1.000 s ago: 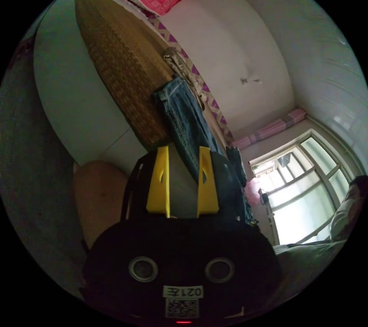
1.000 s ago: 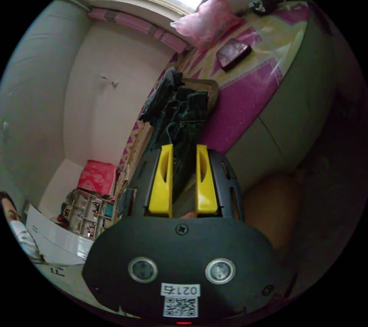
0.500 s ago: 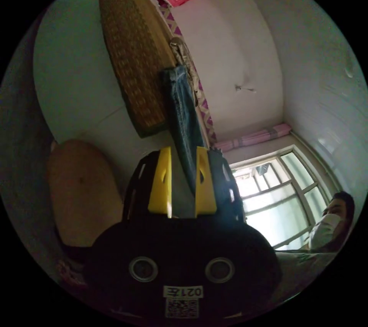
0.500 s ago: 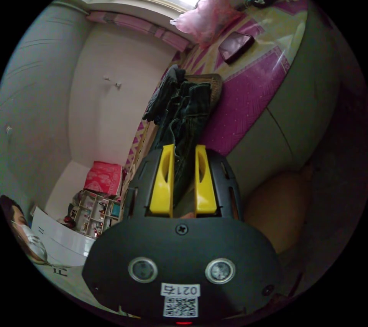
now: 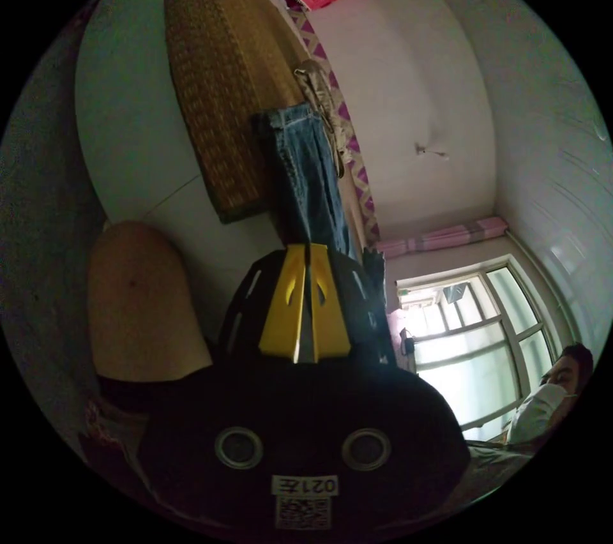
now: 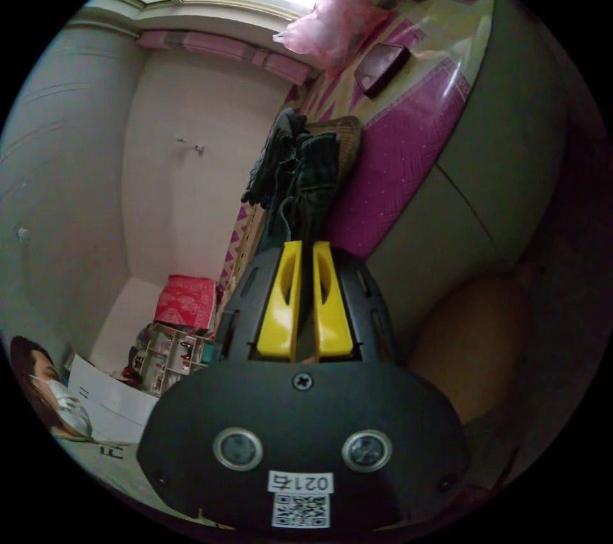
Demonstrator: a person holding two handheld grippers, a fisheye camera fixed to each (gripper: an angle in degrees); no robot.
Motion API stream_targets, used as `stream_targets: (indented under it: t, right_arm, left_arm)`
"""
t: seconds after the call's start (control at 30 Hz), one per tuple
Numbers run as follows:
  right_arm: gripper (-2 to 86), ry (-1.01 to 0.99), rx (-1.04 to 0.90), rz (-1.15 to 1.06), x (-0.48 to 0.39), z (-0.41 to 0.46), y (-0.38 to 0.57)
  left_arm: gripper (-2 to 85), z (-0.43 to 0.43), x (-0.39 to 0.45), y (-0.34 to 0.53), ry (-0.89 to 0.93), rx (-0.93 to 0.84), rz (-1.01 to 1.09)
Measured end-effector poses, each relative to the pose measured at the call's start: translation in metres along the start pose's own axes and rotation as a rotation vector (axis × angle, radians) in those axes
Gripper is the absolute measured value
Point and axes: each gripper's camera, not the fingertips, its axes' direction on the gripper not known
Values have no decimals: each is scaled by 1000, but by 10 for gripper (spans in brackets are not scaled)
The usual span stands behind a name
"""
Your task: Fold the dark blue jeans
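Left gripper view: left claw (image 5: 305,250) clenched on the jeans (image 5: 306,180), yellow jaws nearly meeting with denim pinched between them. From the grip the jeans run straight away from the claw as one long strip, long axis in line with the jaws. Far end, a hem, lies at the edge of the woven mat (image 5: 217,84) on the bed (image 5: 121,122). A tan garment (image 5: 319,84) sits just beyond that end. Window (image 5: 460,340) and a person off to the side.

Right gripper view: right claw (image 6: 304,250) also clenched on the jeans (image 6: 313,186), cloth caught between both jaws. Here too the denim leads straight ahead along the jaw line, ending near the corner of the mat (image 6: 345,135) beside the pink bedcover (image 6: 408,142). A dark heap of clothes (image 6: 274,154) touches the jeans. Pink bag (image 6: 332,27) and dark flat case (image 6: 382,66) lie farther along the bed.

Judgement: both claws grip the near end, so the fold would carry it along the long axis toward the far end.
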Motion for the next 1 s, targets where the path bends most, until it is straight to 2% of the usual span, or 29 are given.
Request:
stream_targets:
  t: [0.27,0.33,0.47,0.6,0.73,0.77,0.83,0.9,1.0]
  right_arm:
    - [0,-125,-45,-108,-38,11,-4]
    - [2,-197,-87,-124,-61,33,-22]
    - [7,-192,-138,-127,-85,98,-59]
    - [24,-109,-224,-9,-61,217,-94]
    - [56,52,-269,62,-3,307,-80]
    - [57,41,-256,66,4,311,-74]
    - [62,-46,-221,67,23,308,-44]
    - [63,-86,-247,-25,18,304,-15]
    - [54,-115,-395,-333,-24,318,68]
  left_arm:
    - [-9,37,54,-33,65,-88,73]
    - [-9,62,87,-63,56,-152,126]
    - [-10,130,133,-119,25,-244,195]
    - [-9,249,150,-181,-106,-343,194]
    - [-8,361,113,-207,-277,-450,134]
    - [-7,368,106,-207,-291,-449,121]
    - [-8,374,98,-203,-176,-420,141]
    - [-8,367,106,-194,-97,-391,229]
    - [-7,366,130,-158,-56,-419,462]
